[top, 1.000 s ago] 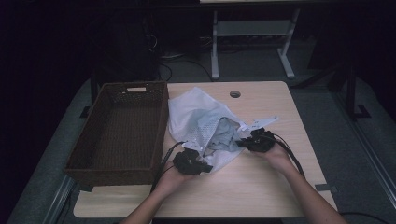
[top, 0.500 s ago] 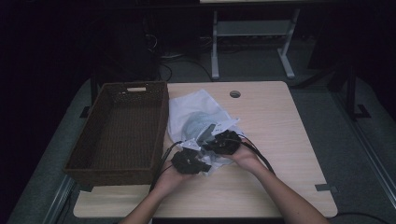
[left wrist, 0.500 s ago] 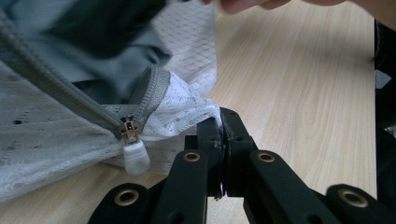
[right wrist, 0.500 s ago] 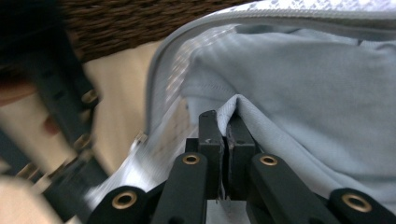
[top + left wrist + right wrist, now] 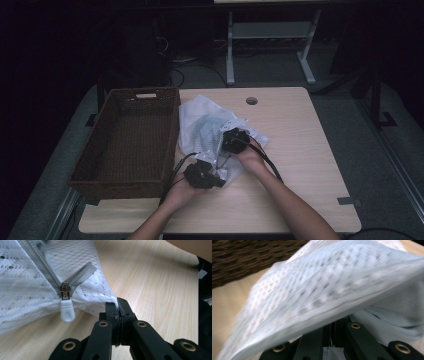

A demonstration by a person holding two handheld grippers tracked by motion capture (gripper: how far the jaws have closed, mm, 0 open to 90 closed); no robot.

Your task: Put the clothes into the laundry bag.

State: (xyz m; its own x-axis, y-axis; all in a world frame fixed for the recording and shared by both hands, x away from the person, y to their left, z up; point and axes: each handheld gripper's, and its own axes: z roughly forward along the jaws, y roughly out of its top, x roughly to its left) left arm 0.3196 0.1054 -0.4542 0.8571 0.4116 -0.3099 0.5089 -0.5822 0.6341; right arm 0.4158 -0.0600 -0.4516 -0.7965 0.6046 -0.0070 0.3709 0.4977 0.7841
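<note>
**Mesh laundry bag folding in on the table, both grippers pinching it**

Mesh laundry bag (image 5: 210,132) lies on the wooden table (image 5: 300,150), just beside the wicker basket (image 5: 130,140), with pale blue cloth (image 5: 392,322) showing inside it. The basket sits at my left with its long side against the bag, so I judge it is where the bag goes once I finish; it looks empty for now.

My left gripper (image 5: 202,175) holds the near corner of the bag low on the table. In the left gripper view its jaws are pressed together on the white mesh edge, just beside the grey zipper (image 5: 75,275) and its white pull tab (image 5: 67,311). I keep it there as an anchor so the bag does not slide while the other hand works.

My right gripper (image 5: 234,140) is closed on another part of the bag; in the right gripper view a fold of mesh drapes over the shut jaws, blurred, so I cannot tell exactly which edge it has.

Compared with a second ago, my right gripper has travelled leftward from the bag's right side to a spot near my left gripper, carrying its mesh along. The bag, spread wide then, now lies bunched and narrower. My left gripper has stayed put, and the basket has not moved.
</note>
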